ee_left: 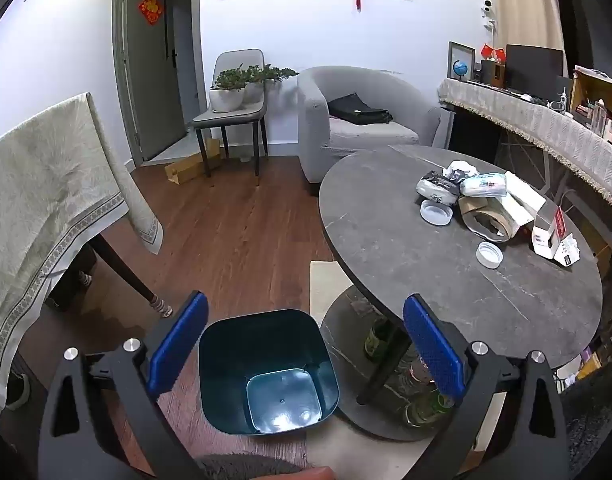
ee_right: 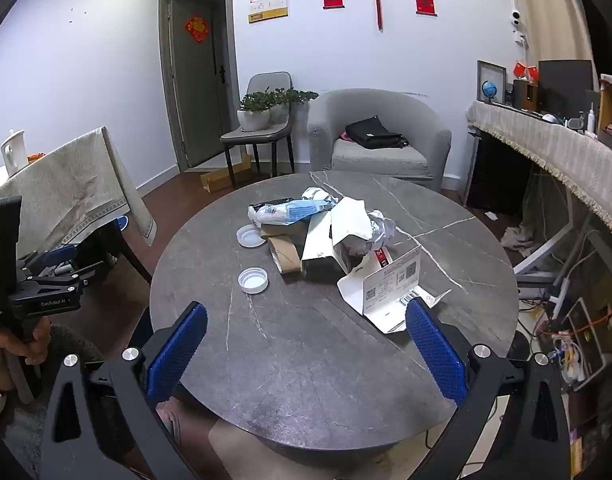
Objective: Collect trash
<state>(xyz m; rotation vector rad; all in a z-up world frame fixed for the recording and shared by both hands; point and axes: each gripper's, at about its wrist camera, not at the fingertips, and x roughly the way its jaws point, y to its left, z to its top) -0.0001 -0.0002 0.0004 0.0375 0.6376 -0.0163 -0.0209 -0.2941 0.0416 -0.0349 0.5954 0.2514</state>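
Observation:
A pile of trash point(ee_right: 318, 232) lies on the round grey table point(ee_right: 306, 360): crumpled wrappers, brown paper, white mailers, a labelled box point(ee_right: 394, 284) and two white lids point(ee_right: 253, 280). The pile also shows in the left wrist view point(ee_left: 486, 204). A dark teal bin point(ee_left: 266, 372) stands empty on the floor beside the table. My left gripper point(ee_left: 306, 344) is open and empty above the bin. My right gripper point(ee_right: 306, 344) is open and empty over the table's near edge, short of the pile. The left gripper also shows at the left of the right wrist view point(ee_right: 62, 264).
A cloth-covered table point(ee_left: 38, 192) stands at the left. A grey armchair point(ee_right: 378, 140) and a chair with potted plants point(ee_right: 262, 120) stand at the back. A covered desk point(ee_right: 566, 152) runs along the right. Bottles point(ee_left: 422, 396) sit on the table's lower shelf.

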